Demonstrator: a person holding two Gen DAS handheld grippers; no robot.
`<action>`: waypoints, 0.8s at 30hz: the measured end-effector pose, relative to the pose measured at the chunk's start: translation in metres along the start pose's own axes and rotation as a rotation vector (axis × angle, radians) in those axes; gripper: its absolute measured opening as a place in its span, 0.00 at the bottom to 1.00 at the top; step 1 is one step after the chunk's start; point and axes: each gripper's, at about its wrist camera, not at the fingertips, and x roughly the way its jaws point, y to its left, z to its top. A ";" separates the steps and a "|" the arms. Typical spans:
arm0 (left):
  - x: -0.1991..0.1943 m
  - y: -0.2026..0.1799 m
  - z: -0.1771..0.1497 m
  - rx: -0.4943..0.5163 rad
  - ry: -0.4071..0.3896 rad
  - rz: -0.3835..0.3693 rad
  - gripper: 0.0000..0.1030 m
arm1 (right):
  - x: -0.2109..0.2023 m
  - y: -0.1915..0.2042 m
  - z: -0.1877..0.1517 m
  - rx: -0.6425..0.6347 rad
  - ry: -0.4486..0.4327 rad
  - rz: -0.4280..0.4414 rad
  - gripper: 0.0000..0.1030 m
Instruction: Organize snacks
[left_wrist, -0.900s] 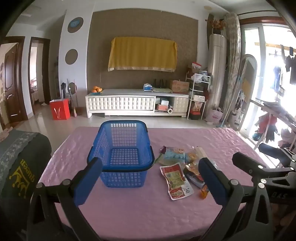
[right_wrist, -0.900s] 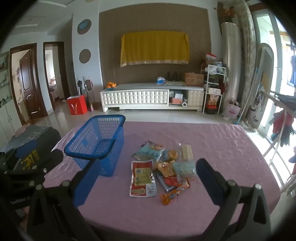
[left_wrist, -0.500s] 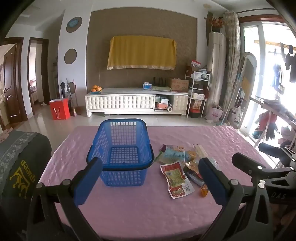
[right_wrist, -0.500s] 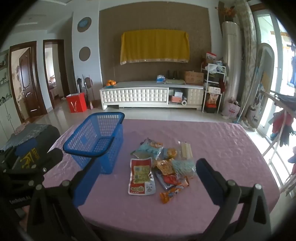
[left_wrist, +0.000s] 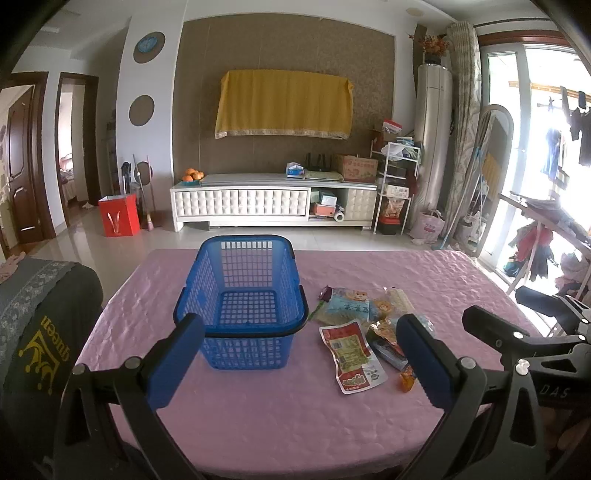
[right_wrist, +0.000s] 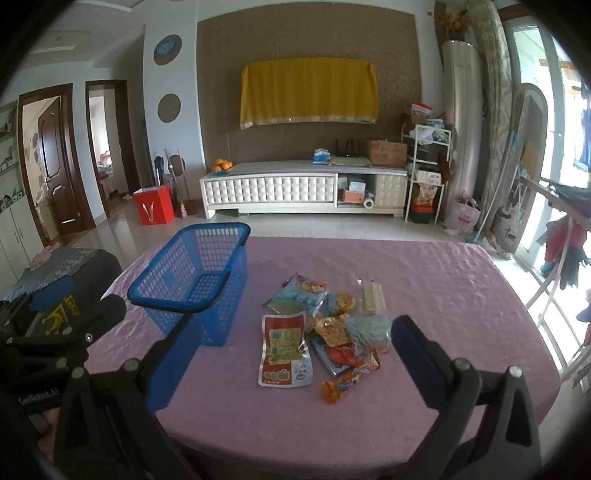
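I am holding the left gripper (left_wrist: 299, 356) and right gripper (right_wrist: 291, 356) spread wide and empty above the pink-clothed table (right_wrist: 424, 417), where the blue basket (left_wrist: 242, 295) is sitting empty just left of the heaped snack packets (right_wrist: 325, 328).

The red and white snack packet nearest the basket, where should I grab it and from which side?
The red and white packet lies flat on the pink tablecloth, its left and near edges clear of the snack pile. Probably best: bring the open right tool from above and pinch the near sealed edge, since the far right corner meets other wrappers.
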 end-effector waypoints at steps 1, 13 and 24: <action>0.000 0.000 0.000 0.001 0.001 0.000 1.00 | 0.000 0.000 0.000 -0.001 0.001 0.001 1.00; -0.001 0.002 0.000 -0.009 0.002 0.001 1.00 | 0.000 0.002 0.000 -0.008 0.008 0.010 1.00; 0.001 0.003 -0.001 -0.010 0.004 0.003 1.00 | 0.001 0.003 -0.001 -0.007 0.010 0.010 1.00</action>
